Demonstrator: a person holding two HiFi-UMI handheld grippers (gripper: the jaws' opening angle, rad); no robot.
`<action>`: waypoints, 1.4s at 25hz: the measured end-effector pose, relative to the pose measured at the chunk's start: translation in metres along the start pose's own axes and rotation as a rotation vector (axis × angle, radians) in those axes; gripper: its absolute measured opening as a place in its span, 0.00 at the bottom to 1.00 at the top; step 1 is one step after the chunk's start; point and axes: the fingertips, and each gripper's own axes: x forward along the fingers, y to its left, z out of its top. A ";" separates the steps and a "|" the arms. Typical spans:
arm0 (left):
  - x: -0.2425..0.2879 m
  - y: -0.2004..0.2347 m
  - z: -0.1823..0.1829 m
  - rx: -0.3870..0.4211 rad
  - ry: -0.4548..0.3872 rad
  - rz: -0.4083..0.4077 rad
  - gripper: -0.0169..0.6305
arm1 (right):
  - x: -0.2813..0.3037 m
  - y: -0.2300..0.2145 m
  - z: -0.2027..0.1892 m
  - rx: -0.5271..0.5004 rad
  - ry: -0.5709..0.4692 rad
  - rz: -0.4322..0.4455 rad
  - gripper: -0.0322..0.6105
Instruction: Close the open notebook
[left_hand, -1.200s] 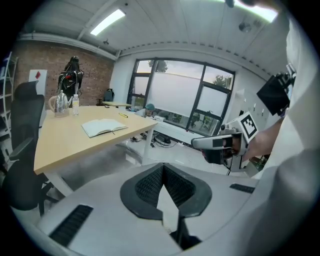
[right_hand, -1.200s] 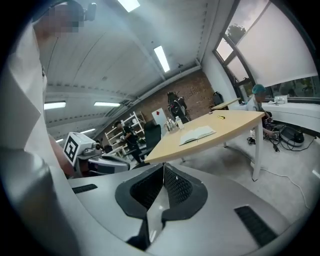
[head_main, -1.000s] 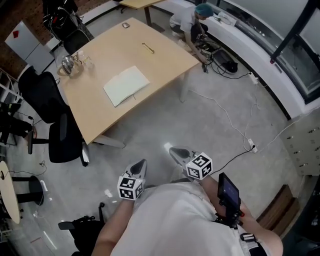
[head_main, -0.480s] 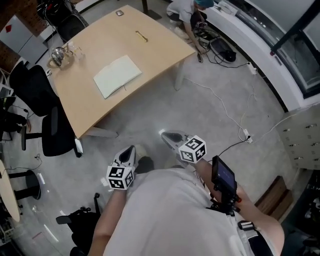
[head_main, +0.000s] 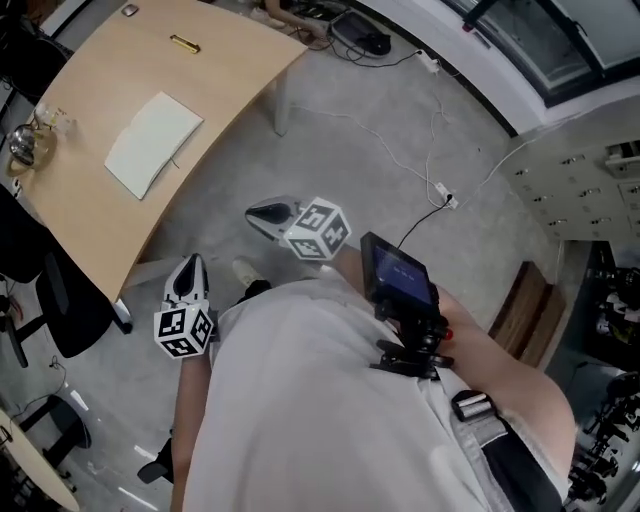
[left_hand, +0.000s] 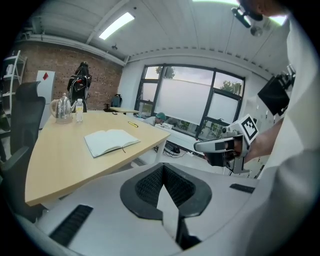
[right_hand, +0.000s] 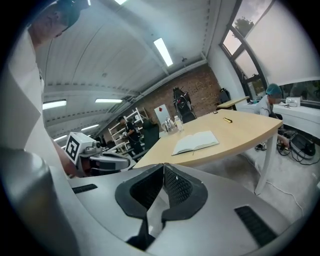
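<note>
Plainly, the notebook (head_main: 153, 143) lay open on the table (head_main: 95, 70); the left tool (head_main: 191, 270) and right tool (head_main: 264, 213) were pressed together, empty.

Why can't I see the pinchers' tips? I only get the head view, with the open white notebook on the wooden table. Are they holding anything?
Observer: No. The left gripper view shows the grey left gripper with its black-padded jaws together and nothing between them.
Operator: And the other one?
Observer: The grey right gripper looks the same in its own view: jaws together, empty.
Operator: Is anybody else in the room?
Observer: Yes. A person in a teal cap is beyond the far end of the pale wooden table, by the big windows.
</note>
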 end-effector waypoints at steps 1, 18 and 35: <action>0.002 0.008 0.004 0.000 -0.004 0.001 0.03 | 0.007 -0.001 0.005 -0.008 0.000 0.000 0.08; -0.003 0.118 0.036 -0.010 -0.040 0.018 0.03 | 0.122 0.015 0.049 -0.157 0.082 0.040 0.08; -0.007 0.141 0.020 -0.171 -0.029 0.218 0.03 | 0.158 0.008 0.043 -0.277 0.251 0.241 0.08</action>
